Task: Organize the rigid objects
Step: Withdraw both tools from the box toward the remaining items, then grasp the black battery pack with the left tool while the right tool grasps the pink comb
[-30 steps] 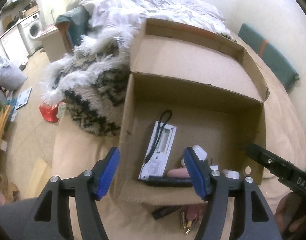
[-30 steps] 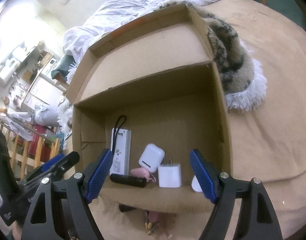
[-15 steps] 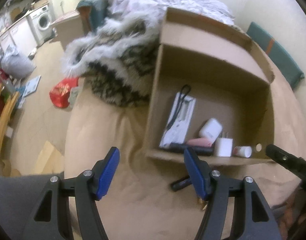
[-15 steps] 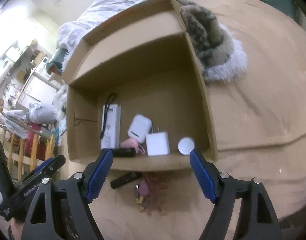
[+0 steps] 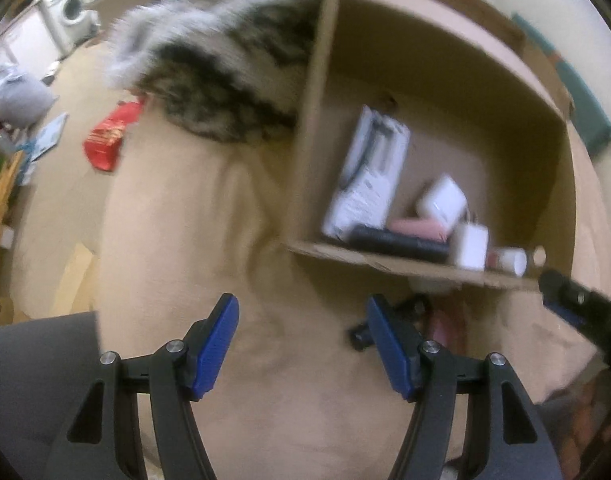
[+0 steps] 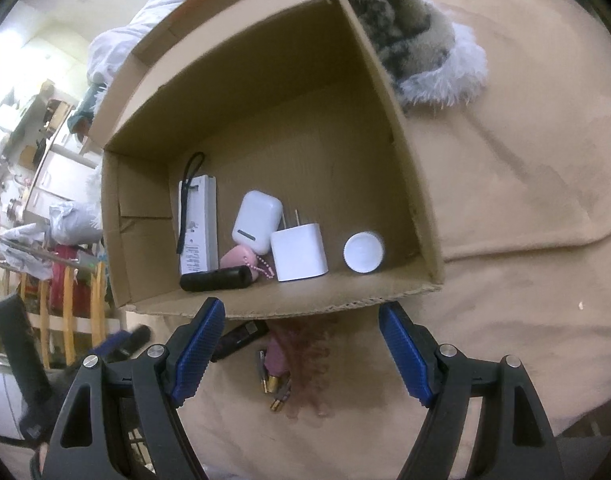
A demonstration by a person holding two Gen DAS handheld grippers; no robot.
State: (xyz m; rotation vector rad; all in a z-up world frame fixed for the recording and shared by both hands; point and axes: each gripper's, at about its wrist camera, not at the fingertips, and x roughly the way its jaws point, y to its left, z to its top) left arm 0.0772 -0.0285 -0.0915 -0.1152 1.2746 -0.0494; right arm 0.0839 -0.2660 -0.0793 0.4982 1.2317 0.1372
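the cardboard box [image 6: 389,128] is seen lying on a tan bed cover [image 6: 505,168], its open side turned toward both cameras. inside it, along the near edge, are found a white flat device with a black cord [image 6: 198,224], a white earbud case [image 6: 256,216], a white plug adapter [image 6: 299,251], a white round cap [image 6: 364,252], a pink item on a bead chain [image 6: 237,258] and a black cylindrical item [image 6: 216,279]. the black cylinder lies against the near end of the flat device and touches the pink item.

outside the box, just before its front flap, a dark stick-shaped item [image 6: 241,334], a pink piece [image 6: 276,354] and some brass-coloured pieces, possibly keys [image 6: 274,390], are noted on the cover over a reddish patch.

the right gripper [image 6: 301,350] is held above this loose group; its jaws are spread wide and nothing is held. the left gripper [image 5: 301,346] is recorded over bare cover to the left of the box front, jaws likewise wide apart and empty; its view is blurred. a furry patterned throw [image 6: 401,28] lies against the box's side.
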